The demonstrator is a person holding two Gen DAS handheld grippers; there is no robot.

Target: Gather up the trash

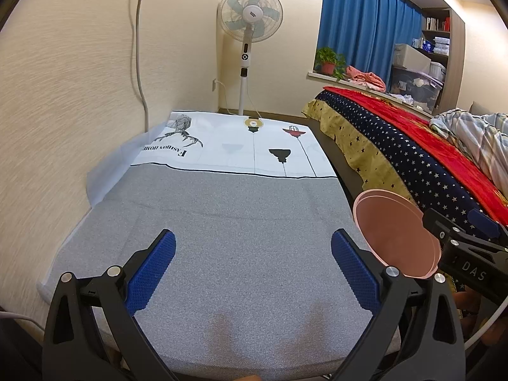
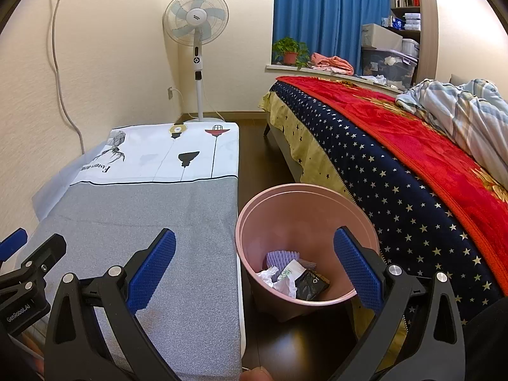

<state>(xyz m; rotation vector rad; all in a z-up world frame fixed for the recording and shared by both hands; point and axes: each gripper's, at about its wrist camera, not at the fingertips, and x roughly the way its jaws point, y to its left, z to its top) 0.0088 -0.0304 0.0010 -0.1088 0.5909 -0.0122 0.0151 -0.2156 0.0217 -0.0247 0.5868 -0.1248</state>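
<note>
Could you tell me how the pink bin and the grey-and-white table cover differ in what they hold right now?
The pink bin holds crumpled paper and a dark wrapper; the table cover bears nothing. The pink bin stands on the dark floor; the table cover lies raised beside it, against the wall. Neither is gripped.

A fan (image 2: 196, 19) stands at the far wall, a blue curtain (image 2: 327, 16) to its right. A potted plant (image 2: 290, 51) sits on the sill. The bed (image 2: 397, 158) on the right carries a red blanket (image 2: 412, 133). The surface (image 2: 133, 216) lies left, grey near, white far.
</note>
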